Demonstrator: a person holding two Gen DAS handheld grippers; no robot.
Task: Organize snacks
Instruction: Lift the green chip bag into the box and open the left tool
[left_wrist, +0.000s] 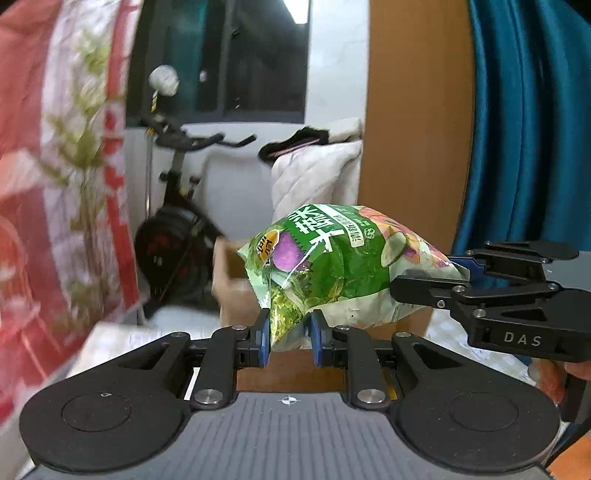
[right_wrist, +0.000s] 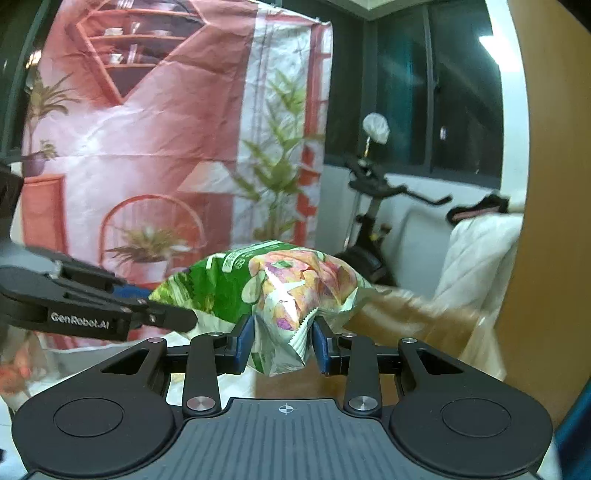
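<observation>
A puffy green snack bag (left_wrist: 332, 258) with pictures of vegetable chips hangs in the air between both grippers. My left gripper (left_wrist: 290, 338) is shut on its lower left corner, the blue pads pinching the crimped foil. From the right, my right gripper (left_wrist: 424, 286) clamps the bag's other end. In the right wrist view the same bag (right_wrist: 273, 291) fills the middle, with my right gripper (right_wrist: 283, 345) shut on its serrated end seam and the left gripper (right_wrist: 173, 315) reaching in from the left onto the far end.
An open cardboard box (left_wrist: 231, 277) sits below and behind the bag. An exercise bike (left_wrist: 177, 229) stands by the window wall, beside white bedding (left_wrist: 314, 177). A pink printed backdrop (right_wrist: 147, 147) hangs on the left; a wooden panel (left_wrist: 417, 129) and teal curtain (left_wrist: 528, 129) stand to the right.
</observation>
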